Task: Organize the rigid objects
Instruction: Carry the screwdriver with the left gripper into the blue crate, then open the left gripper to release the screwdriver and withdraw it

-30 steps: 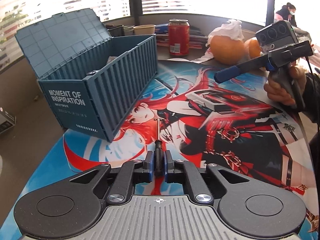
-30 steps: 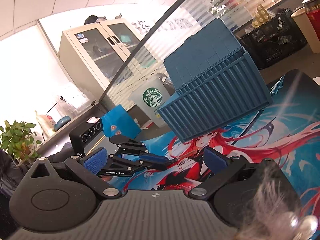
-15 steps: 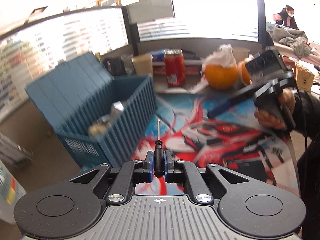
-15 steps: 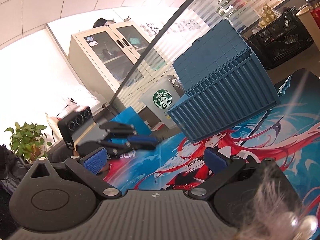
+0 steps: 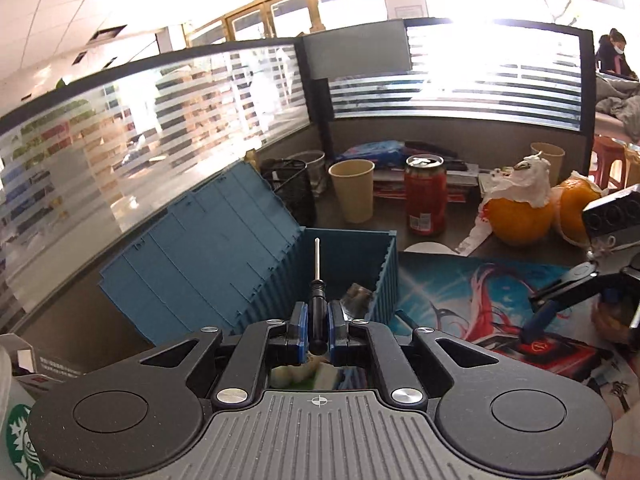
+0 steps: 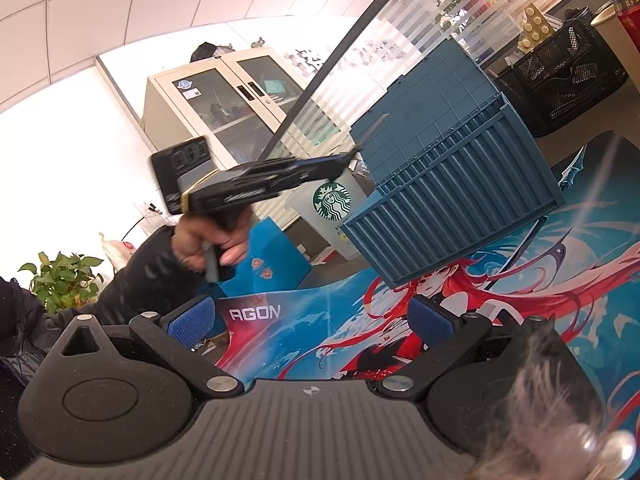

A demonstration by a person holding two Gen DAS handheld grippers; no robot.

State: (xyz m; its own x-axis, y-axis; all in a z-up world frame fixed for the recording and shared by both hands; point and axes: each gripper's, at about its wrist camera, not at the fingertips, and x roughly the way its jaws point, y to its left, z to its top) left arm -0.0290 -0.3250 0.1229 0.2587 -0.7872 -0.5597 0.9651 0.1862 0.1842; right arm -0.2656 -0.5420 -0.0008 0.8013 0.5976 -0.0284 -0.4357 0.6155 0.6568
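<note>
My left gripper is shut on a small black-handled screwdriver whose metal shaft points forward over the open blue container box. The box lid leans open to the left; several small objects lie inside. In the right wrist view the left gripper is held high above the box. My right gripper is open and empty above the anime desk mat; it also shows at the right edge of the left wrist view.
Behind the box stand a paper cup, a red can, a black mesh basket and two oranges. A Starbucks cup stands left of the box. A glass partition bounds the desk.
My left gripper has lifted the screwdriver off the mat and carried it left, up over the open box. The right gripper has stayed open and low over the mat.
</note>
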